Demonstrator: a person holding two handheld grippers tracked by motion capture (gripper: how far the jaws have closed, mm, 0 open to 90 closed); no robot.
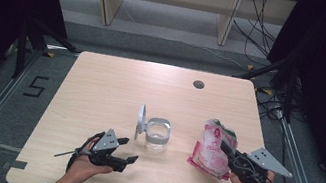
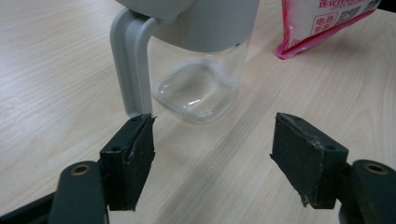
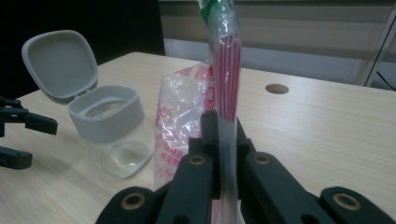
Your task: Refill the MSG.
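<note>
A clear square jar (image 1: 158, 138) with a grey collar stands mid-table, its grey hinged lid (image 1: 141, 122) flipped up on the left side. In the left gripper view the jar (image 2: 201, 84) sits just beyond the tips. My left gripper (image 1: 128, 150) rests low at the jar's near left, jaws wide apart with nothing between them. My right gripper (image 1: 230, 152) is shut on the edge of a pink-and-white plastic bag (image 1: 212, 148), lifted upright to the right of the jar. In the right gripper view the bag (image 3: 224, 70) rises from between the closed jaws, with the jar (image 3: 112, 126) to its left.
The wooden table (image 1: 116, 83) has a round cable hole (image 1: 198, 84) at the back right. Beyond its far edge are floor cables and shelf legs. Dark stands flank both sides.
</note>
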